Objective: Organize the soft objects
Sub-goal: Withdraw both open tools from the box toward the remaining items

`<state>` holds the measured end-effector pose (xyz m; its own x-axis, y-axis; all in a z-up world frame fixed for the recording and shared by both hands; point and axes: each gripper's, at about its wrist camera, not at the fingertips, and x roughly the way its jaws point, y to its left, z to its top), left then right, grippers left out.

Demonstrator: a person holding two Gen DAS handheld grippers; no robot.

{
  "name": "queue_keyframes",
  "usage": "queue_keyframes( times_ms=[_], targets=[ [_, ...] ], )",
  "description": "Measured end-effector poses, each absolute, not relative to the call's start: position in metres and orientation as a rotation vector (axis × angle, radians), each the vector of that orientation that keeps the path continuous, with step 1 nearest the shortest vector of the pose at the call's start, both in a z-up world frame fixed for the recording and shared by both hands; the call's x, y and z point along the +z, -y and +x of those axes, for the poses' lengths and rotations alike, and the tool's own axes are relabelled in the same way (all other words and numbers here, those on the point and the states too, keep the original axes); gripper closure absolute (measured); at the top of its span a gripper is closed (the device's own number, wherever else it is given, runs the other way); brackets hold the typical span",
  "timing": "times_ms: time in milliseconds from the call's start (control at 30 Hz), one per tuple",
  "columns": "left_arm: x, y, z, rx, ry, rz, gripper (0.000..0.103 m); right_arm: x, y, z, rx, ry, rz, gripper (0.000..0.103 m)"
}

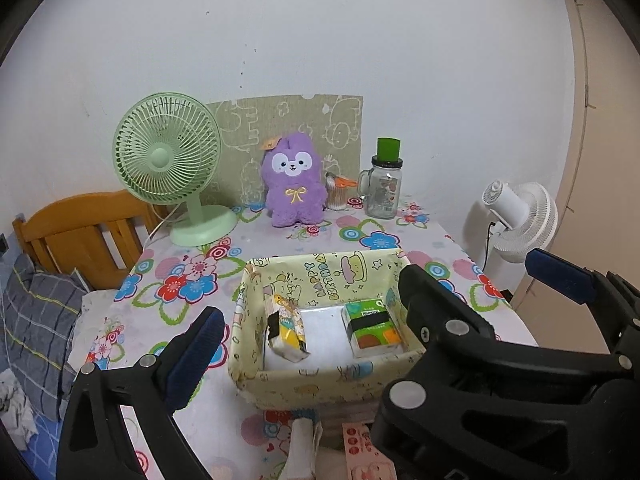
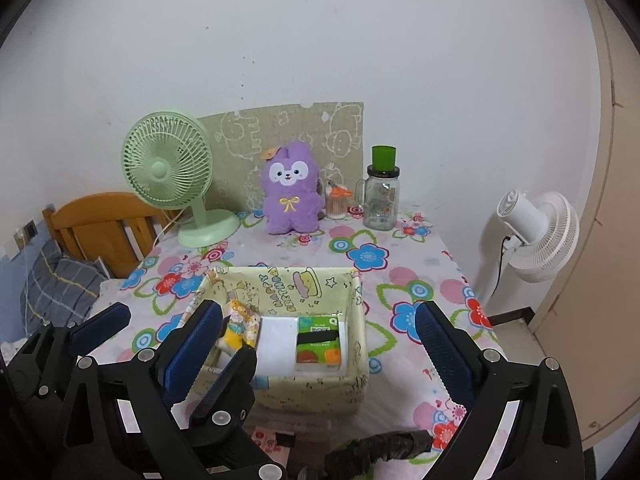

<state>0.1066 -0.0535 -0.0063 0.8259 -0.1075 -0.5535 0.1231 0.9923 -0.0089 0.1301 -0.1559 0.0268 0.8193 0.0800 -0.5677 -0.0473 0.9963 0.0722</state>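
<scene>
Both of our grippers hang just short of the fabric storage box (image 1: pixel 320 384). Our right gripper (image 2: pixel 320 344) stands wide open with nothing between its blue pads; the box interior shows through the gap. Our left gripper (image 1: pixel 308 320) looks open too: only its left finger (image 1: pixel 196 356) is clear in its own view, while the right wrist view shows its two pads spread apart and empty.

We judge the sorting well along. Just beyond the fingertips, inside the box, lie two soft tissue packs: a yellow cartoon tissue pack (image 1: pixel 286 330) leaning toward the left wall, and a green tissue pack (image 1: pixel 372 328) lying flat on the right, well apart, with white lining bare between them. Nearer than the box, right under our grippers, more soft packets remain outside it: a pink printed packet (image 1: pixel 360 452) and a white wrapped item (image 1: pixel 302 448), both cut off by the frame edge. Far beyond the box sits a purple plush toy (image 1: pixel 293 184) against the wall; whether it belongs in the box we cannot tell.

Our bench (image 1: pixel 168 360) wears a white cloth printed with bright flowers. At its far edge, left of the plush, stands a green desk fan (image 1: pixel 168 152); to the right, a cotton swab jar (image 1: pixel 336 196) and a glass mug jar (image 1: pixel 382 192) with a green cup on top. A wooden bed frame (image 1: pixel 80 224) lies off to our left and a white standing fan (image 1: pixel 520 220) off to our right, before a plain white wall.
</scene>
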Motion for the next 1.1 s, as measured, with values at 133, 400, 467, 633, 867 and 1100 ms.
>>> queue_keyframes(
  times_ms=[133, 400, 467, 633, 867, 1100],
  targets=[
    [-0.008, 0.053, 0.095, -0.121, -0.583, 0.026, 0.002, 0.026, 0.155, 0.117, 0.068, -0.602, 0.051, 0.003],
    [-0.016, 0.053, 0.078, -0.126, -0.590, 0.013, 0.002, 0.019, 0.156, 0.101, 0.071, -0.608, 0.054, 0.003],
    [-0.018, 0.054, 0.075, -0.134, -0.592, 0.006, 0.002, 0.018, 0.157, 0.097, 0.066, -0.609, 0.055, 0.003],
    [-0.022, 0.054, 0.067, -0.143, -0.598, 0.001, 0.002, 0.014, 0.158, 0.087, 0.056, -0.616, 0.054, 0.003],
    [-0.028, 0.052, 0.055, -0.140, -0.599, -0.007, 0.002, 0.008, 0.155, 0.077, 0.069, -0.626, 0.055, 0.002],
    [-0.043, 0.051, 0.047, -0.143, -0.596, -0.012, 0.002, -0.006, 0.153, 0.069, 0.087, -0.643, 0.051, 0.002]
  ],
)
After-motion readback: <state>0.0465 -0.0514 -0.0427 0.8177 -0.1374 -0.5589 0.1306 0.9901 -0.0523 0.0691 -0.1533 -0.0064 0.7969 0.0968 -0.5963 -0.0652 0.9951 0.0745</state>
